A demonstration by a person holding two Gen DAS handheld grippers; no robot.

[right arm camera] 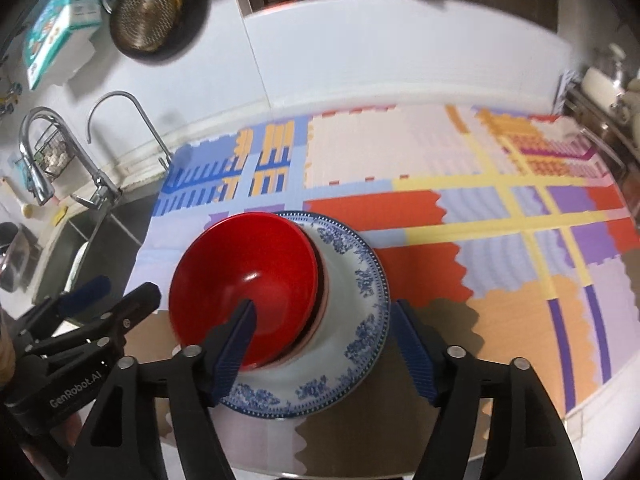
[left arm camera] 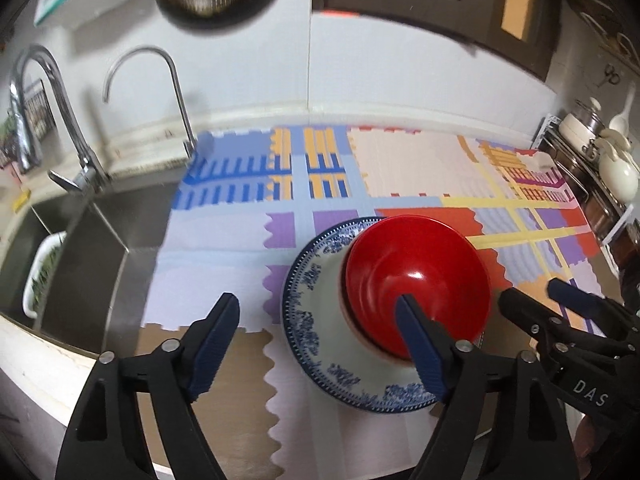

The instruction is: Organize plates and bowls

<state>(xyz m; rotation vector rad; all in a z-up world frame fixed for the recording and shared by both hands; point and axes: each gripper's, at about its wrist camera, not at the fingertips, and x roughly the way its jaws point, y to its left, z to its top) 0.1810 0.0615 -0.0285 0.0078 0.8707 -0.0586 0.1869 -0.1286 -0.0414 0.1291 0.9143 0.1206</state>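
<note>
Now I see a glossy red bowl sitting in a white plate with blue floral rim, on the desk's colourful mat. Sink and faucets lie leftward. Both my left tool and right tool are spread, gripping nothing, flanking the stack from above.

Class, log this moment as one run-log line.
left gripper: open | right gripper: open | red bowl: stacked on blue-patterned plate | held: nothing
</note>
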